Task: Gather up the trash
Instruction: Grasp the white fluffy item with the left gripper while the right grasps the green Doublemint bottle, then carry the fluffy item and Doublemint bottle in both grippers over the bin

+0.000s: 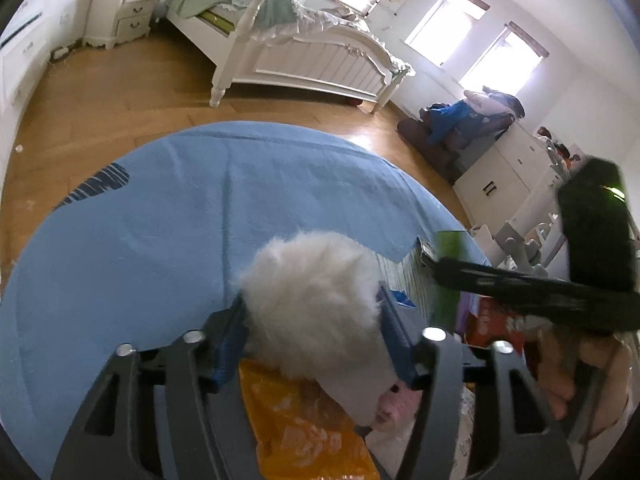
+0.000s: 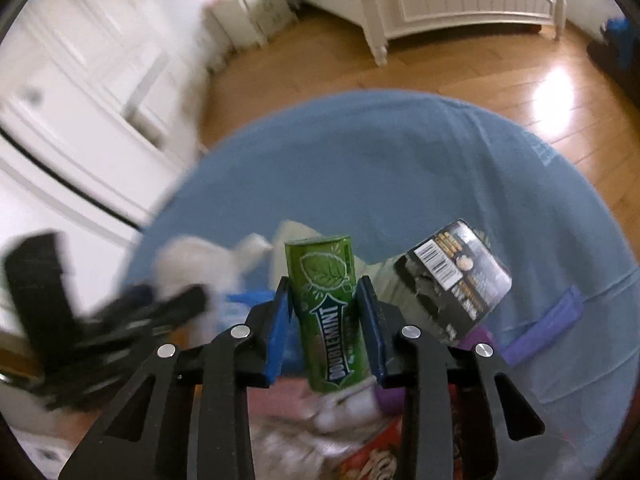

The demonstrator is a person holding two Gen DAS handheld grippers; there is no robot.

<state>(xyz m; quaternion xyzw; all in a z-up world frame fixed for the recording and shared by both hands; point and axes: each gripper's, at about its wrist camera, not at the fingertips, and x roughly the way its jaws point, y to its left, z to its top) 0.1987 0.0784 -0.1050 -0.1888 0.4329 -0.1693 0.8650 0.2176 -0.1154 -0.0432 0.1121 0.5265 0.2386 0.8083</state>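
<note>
In the left wrist view my left gripper [image 1: 312,294] is shut on a white fluffy thing [image 1: 308,280] with a smooth white and pink end. It hangs over an orange plastic bag [image 1: 304,420]. In the right wrist view my right gripper [image 2: 325,280] is shut on an upright green Doublemint tube [image 2: 328,312], both blue pads against its sides. The left wrist view also shows the right gripper [image 1: 440,268] at the right with the green tube [image 1: 450,248]. The left gripper [image 2: 172,304] is a dark blur at the left of the right wrist view.
A blue cloth [image 1: 140,240] covers the round table. A black packet with a barcode [image 2: 456,276], a purple item [image 2: 560,312] and a red packet [image 2: 372,460] lie near the tube. A white bed [image 1: 312,60], nightstand [image 1: 128,8] and cabinet [image 1: 500,168] stand on the wooden floor.
</note>
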